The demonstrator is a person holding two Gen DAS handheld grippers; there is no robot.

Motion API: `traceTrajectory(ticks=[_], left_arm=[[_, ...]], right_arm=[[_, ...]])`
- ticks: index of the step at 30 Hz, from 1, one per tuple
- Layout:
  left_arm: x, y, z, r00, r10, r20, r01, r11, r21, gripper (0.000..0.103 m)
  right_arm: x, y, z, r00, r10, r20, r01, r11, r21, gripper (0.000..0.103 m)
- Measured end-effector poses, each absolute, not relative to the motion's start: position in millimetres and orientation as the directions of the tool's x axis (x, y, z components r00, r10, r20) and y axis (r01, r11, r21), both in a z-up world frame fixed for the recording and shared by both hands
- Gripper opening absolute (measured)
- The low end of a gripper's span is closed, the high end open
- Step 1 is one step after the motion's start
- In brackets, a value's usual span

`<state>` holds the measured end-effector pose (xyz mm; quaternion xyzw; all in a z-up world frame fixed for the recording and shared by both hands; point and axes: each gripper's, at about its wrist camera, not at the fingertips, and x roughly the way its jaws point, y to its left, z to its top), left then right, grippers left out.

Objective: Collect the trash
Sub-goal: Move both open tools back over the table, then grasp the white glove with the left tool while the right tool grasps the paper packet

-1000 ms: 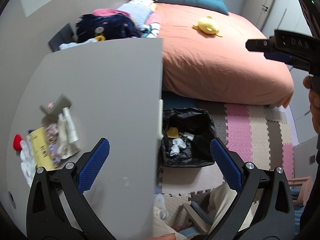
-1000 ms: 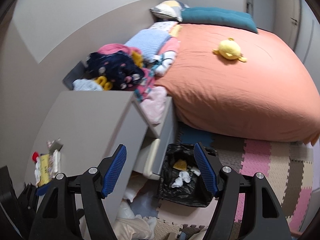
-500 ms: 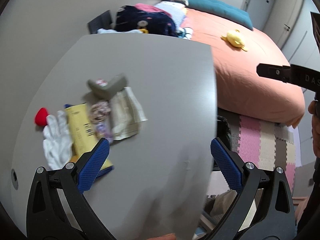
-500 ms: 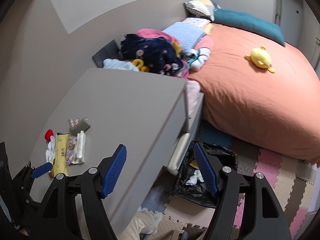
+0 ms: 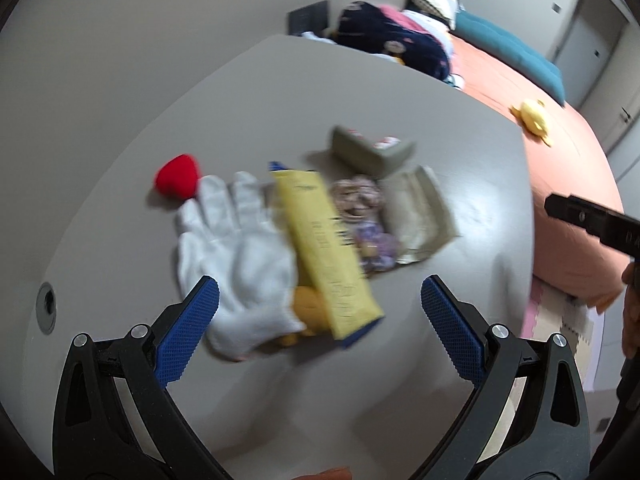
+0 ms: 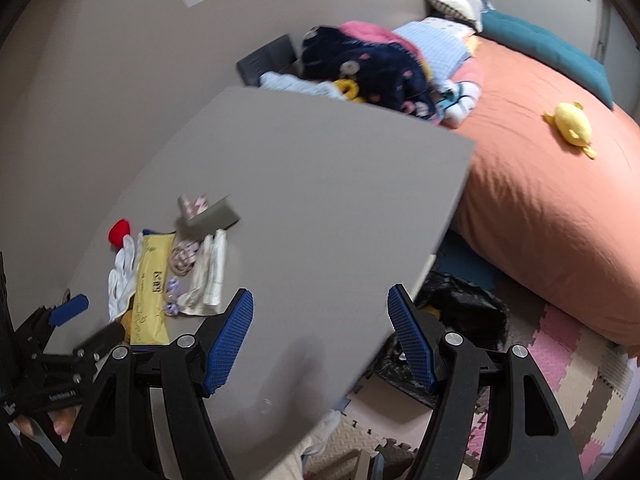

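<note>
Desk (image 5: 400, 92): grey top, carrying one cluster of litter near its left side.
Bin (image 6: 464, 300): black-lined, on the floor between desk and bed; something yellow shows inside, so some collecting looks done.
Litter left: white glove (image 5: 236, 252), yellow packet (image 5: 324, 252), beige wrapper (image 5: 420, 212), grey box (image 5: 372, 150), red piece (image 5: 178, 176), all touching or just beside one another.
Left gripper (image 5: 320, 312): fingers spread wide, holding nothing, hovering over glove and packet.
Right gripper (image 6: 320, 336): fingers apart, empty, over the desk's near edge.
</note>
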<state>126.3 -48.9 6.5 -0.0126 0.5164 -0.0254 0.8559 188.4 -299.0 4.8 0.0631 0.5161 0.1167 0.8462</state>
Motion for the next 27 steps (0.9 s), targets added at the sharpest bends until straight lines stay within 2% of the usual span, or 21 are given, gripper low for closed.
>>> traceTrajectory(ticks=[12, 23, 25, 27], left_arm=[[138, 7, -10, 0.43, -0.01, -0.903, -0.083, 0.995, -0.05, 0.098], [151, 26, -39, 0.384, 0.017, -0.923, -0.136, 0.99, -0.039, 0.097], [150, 26, -42, 0.385, 0.024, -0.923, -0.143, 0.989, -0.034, 0.09], [150, 25, -44, 0.376, 0.01, -0.927, -0.137, 0.99, -0.045, 0.076]], right_arm=[[203, -244, -9, 0.375, 0.314, -0.873, -0.203, 0.946, 0.253, 0.071], [217, -209, -28, 0.317, 0.329, -0.89, -0.221, 0.938, 0.269, 0.071], [219, -202, -32, 0.313, 0.319, -0.895, -0.228, 0.94, 0.255, 0.066], [221, -199, -36, 0.303, 0.312, -0.901, -0.234, 0.94, 0.247, 0.061]])
